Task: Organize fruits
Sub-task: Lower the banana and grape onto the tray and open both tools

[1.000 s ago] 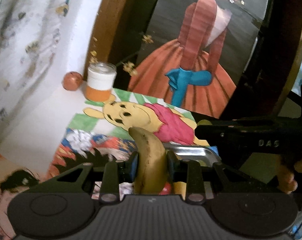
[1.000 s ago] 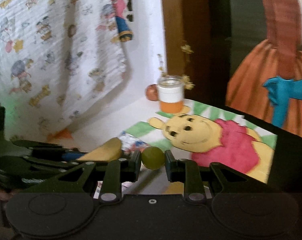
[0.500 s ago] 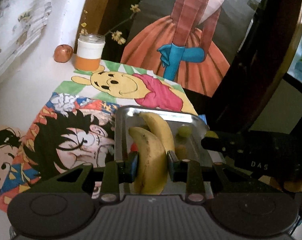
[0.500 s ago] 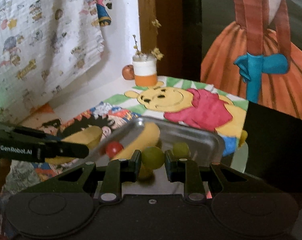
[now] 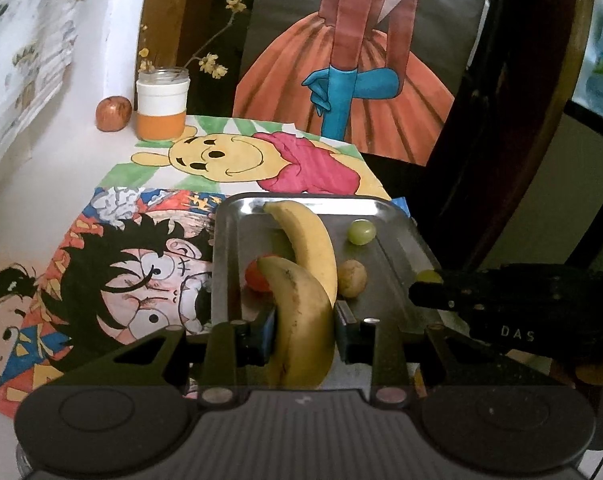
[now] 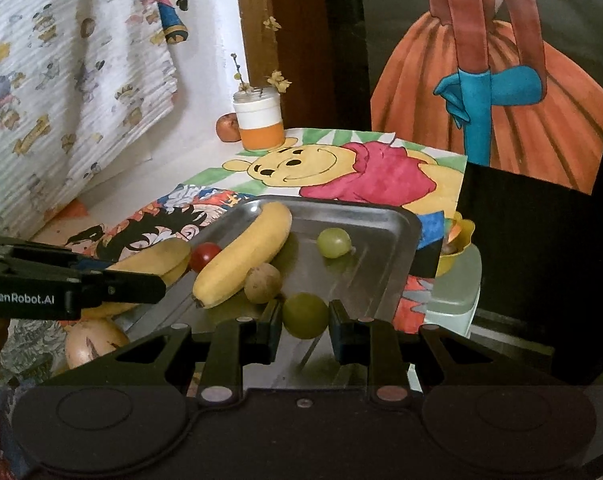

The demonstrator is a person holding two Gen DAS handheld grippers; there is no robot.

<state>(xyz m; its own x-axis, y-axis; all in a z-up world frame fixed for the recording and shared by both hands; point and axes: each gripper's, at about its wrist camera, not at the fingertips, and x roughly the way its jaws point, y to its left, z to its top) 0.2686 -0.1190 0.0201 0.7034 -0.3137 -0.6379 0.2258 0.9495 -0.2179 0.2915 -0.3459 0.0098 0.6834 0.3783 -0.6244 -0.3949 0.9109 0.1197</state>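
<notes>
A metal tray [image 5: 397, 240] [image 6: 385, 248] lies on cartoon drawings. In it are a banana [image 5: 307, 240] [image 6: 245, 256], a green grape [image 5: 361, 232] [image 6: 333, 242], a small brown fruit [image 5: 352, 278] [image 6: 262, 282] and a red cherry tomato [image 5: 255, 276] [image 6: 204, 256]. My left gripper [image 5: 303, 330] is shut on a second banana [image 5: 301, 324] [image 6: 157, 260] above the tray's near left edge. My right gripper [image 6: 304, 322] is shut on a green grape [image 6: 304, 315] [image 5: 428, 277] over the tray's near right part.
A white and orange jar [image 5: 162, 106] [image 6: 259, 122] with twigs and an apple [image 5: 113, 114] [image 6: 228, 127] stand at the back. A yellow cup [image 6: 457, 248] sits right of the tray. A round pale fruit [image 6: 91, 346] lies at the near left. A painted panel leans behind.
Both grippers have tilted down and moved over the tray, each still holding its fruit. The tray and its fruits have come into full view.
</notes>
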